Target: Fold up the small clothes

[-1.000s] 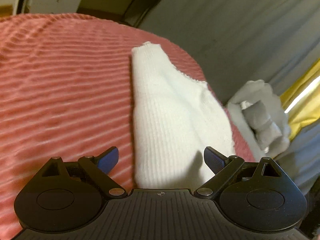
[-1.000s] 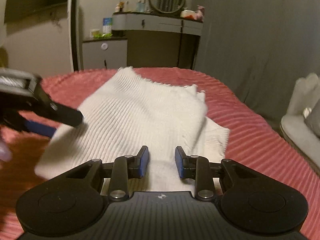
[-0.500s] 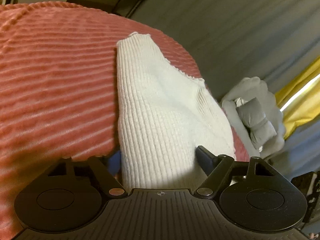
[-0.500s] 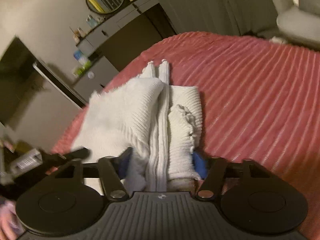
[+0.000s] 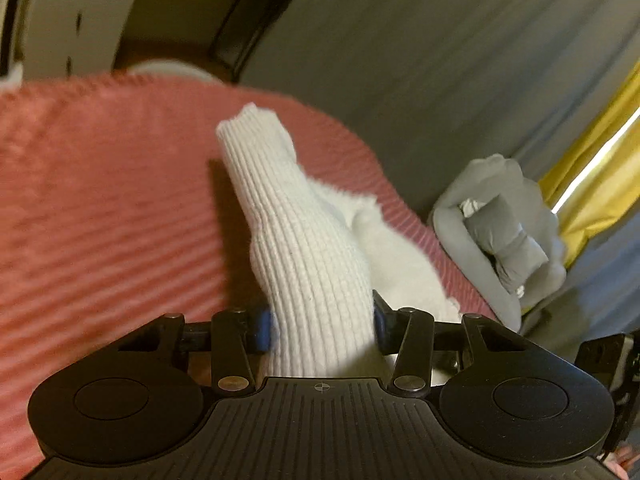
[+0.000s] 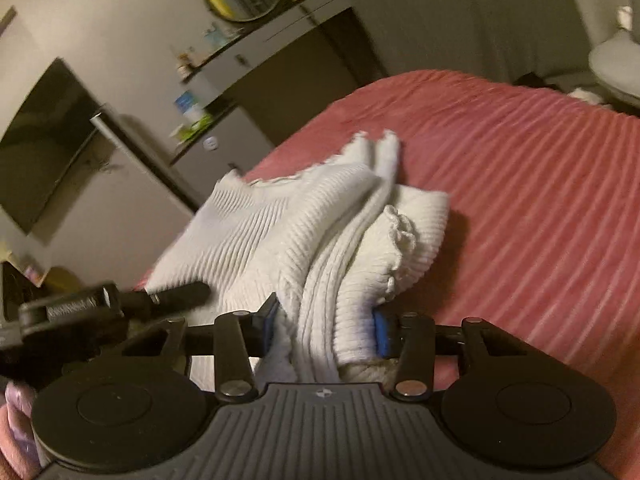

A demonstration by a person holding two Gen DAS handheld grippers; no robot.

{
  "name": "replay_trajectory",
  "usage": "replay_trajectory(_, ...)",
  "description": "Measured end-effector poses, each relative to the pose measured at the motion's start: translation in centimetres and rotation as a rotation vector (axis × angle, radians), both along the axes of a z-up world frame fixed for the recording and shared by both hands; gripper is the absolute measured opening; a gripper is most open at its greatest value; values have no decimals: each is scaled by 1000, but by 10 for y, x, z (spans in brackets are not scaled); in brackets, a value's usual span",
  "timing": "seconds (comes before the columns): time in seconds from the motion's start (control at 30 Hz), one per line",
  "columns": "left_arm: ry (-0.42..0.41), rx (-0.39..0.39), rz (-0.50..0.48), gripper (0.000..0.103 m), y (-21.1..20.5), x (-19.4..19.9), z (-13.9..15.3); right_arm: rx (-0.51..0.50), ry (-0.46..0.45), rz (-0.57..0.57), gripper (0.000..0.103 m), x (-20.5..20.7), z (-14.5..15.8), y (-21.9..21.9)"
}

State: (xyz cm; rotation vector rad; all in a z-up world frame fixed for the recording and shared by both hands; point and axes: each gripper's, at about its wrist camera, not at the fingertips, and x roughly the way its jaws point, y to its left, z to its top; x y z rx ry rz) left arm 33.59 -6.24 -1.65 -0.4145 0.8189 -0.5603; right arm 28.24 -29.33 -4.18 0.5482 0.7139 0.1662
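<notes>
The white ribbed knit garment lies on the pink ribbed bedspread, partly folded already, and we hold its near end off the bed at two spots. Its long axis runs straight away from us, from our grippers toward the far tip that still rests on the bedspread. In the left wrist view, our left gripper is clenched on a bunched band of the knit, blue pads pressed against either side, and the fabric rises out of the jaws and stretches forward and slightly left. In the right wrist view, our right gripper is likewise clamped on several stacked layers, including a scalloped edge, with the cloth fanning out ahead and to the left. The left tool shows in that same view at the lower left, just beside the garment's left edge, so both grips sit at the same near end, side by side. We judge that the coming move carries this near end forward along that axis, over the far part. Neither hand is clearly nearer; they would need to travel together, level, or the layers will skew.
</notes>
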Motion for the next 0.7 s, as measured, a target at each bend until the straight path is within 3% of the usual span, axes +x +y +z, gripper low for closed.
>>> replay_trajectory(0.07, -1, 38, 13, 55, 15, -17, 5, -34, -26, 49, 44, -10, 4, 17)
replay_trajectory(0.13, 33, 159, 47, 56, 24, -30, 0, -75, -34, 80, 56, -22, 3, 33)
replay_trajectory(0.2, 20, 266, 76, 57, 37, -56, -6, -89, 8, 34, 61, -42, -3, 40)
replay_trajectory(0.23, -13, 290, 92, 67, 45, -74, -6, -81, 16, 2, 61, -54, -6, 39)
replay_trajectory(0.27, -41, 298, 108, 80, 52, -90, -7, -58, 15, -23, 61, -71, -8, 36)
replay_trajectory(0.33, -77, 296, 138, 85, 63, -122, -11, 23, -8, -66, 62, -101, -11, 34)
replay_trajectory(0.4, -56, 302, 157, 86, 68, -139, -24, 65, 1, -86, 62, -121, -13, 36)
replay_trajectory(0.47, 4, 305, 183, 86, 72, -143, -37, 40, -1, -74, 61, -126, -10, 44)
replay_trajectory(0.63, 27, 293, 213, 90, 72, -144, -34, -45, -21, -65, 58, -118, 9, 61)
replay_trajectory(0.7, 44, 275, 204, 92, 70, -144, -32, -67, 12, -40, 57, -105, 6, 67)
